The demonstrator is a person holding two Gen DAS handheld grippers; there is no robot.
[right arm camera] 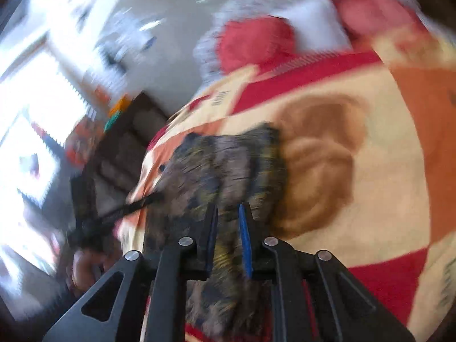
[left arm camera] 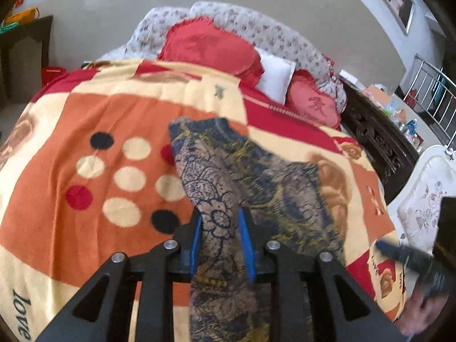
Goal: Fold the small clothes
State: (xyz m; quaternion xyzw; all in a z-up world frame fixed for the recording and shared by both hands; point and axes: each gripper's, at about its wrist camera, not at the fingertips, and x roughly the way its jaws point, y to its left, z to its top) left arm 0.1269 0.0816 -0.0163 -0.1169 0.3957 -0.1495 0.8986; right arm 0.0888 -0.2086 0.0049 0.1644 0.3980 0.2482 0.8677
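A small patterned garment (left arm camera: 250,171), grey-brown with dark blue and yellow print, lies partly lifted on the bed blanket (left arm camera: 85,142). My left gripper (left arm camera: 221,219) is shut on a bunched edge of it, cloth passing between the blue pads. In the right wrist view, blurred by motion, my right gripper (right arm camera: 228,213) is shut on another edge of the same garment (right arm camera: 228,156), which stretches ahead over the blanket (right arm camera: 370,199). The right gripper also shows at the right edge of the left wrist view (left arm camera: 404,253).
Red cushions (left arm camera: 211,48) and a white pillow (left arm camera: 276,77) lie at the bed's head. A dark carved nightstand (left arm camera: 376,136) stands on the right. A white upholstered chair (left arm camera: 427,193) is near the right edge. A dark cabinet (right arm camera: 119,156) stands left of the bed.
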